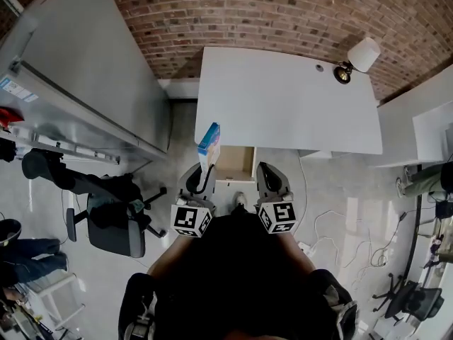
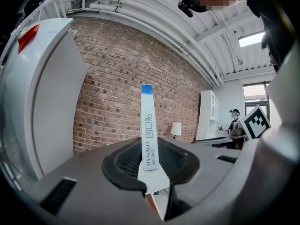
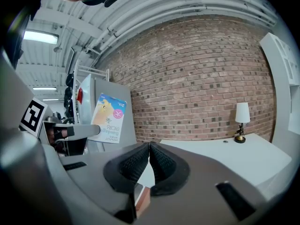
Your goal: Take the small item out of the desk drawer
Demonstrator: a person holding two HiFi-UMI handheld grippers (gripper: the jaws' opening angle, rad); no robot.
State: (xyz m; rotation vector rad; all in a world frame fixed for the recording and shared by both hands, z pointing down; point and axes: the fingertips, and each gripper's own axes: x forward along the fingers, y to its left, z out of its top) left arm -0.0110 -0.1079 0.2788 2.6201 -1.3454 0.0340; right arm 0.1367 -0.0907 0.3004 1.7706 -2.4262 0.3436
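Jaws of the left gripper (image 2: 151,168) pinch the bottom of a small flat box (image 2: 147,125). The box stands straight up between the black pads, with its blue end on top. It is out of the open drawer (image 1: 236,163), up by the drawer's left side and close to the front edge of the white desk (image 1: 283,98). The right gripper (image 3: 149,159) has its jaws pressed tight together with nothing in them. It hangs just to the right of the drawer.

The low end of the box is hidden down between the pads. Its thin side has print on it, and some of the print is too small to read. The drawer looks pale brown inside, but I cannot tell what is in it. The person's dark body covers the floor under the grippers.

The drawer sticks out from the desk toward the person, with one gripper on each side. The wide desk top lies ahead, with a lamp (image 1: 357,59) at its far right corner by the brick wall (image 1: 269,13). A big grey board (image 1: 78,62) stands on the left. An office chair (image 1: 113,222) sits well apart on the left.
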